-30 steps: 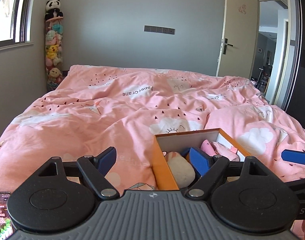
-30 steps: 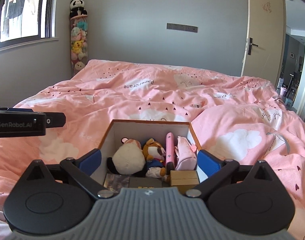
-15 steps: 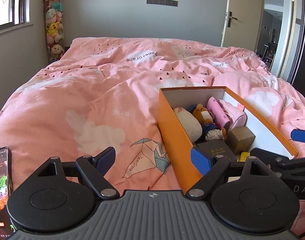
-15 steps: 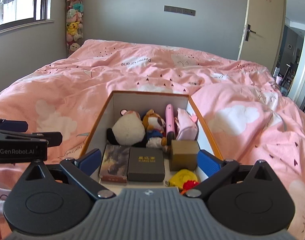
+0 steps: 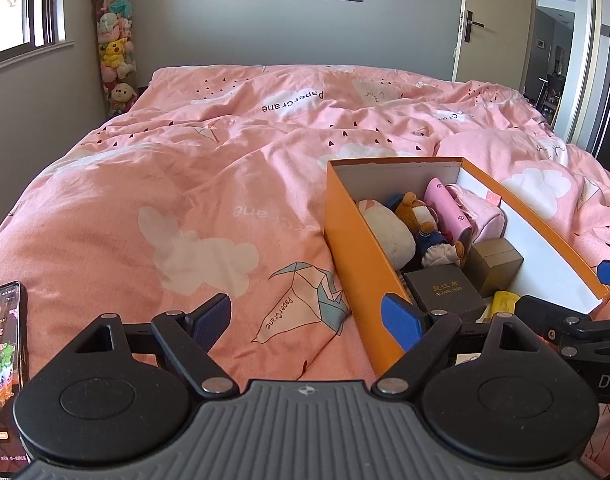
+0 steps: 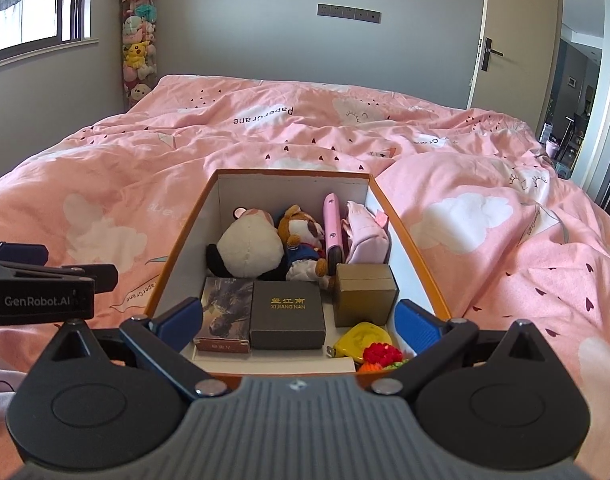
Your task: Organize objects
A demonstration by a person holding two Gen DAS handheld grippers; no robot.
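Note:
An orange box (image 6: 417, 248) with a white inside lies on the pink duvet and also shows in the left wrist view (image 5: 357, 240). It holds a panda plush (image 6: 247, 248), a bear plush (image 6: 303, 236), a pink case (image 6: 332, 224), a pink pouch (image 6: 365, 236), a dark box (image 6: 287, 316), a book (image 6: 225, 316), a gold box (image 6: 364, 294), a yellow tape measure (image 6: 363, 338) and a red knit item (image 6: 383, 354). My right gripper (image 6: 301, 322) is open and empty above the box's near end. My left gripper (image 5: 305, 314) is open and empty, left of the box.
A phone (image 5: 1, 344) with a lit screen lies on the duvet at the near left. A tall tube of plush toys (image 5: 115, 44) stands in the far left corner. A door (image 5: 493, 20) stands ajar at the far right.
Both grippers have risen and tipped down, so the box and its contents now show fully. Both stay open and empty. Nothing in the box has moved.

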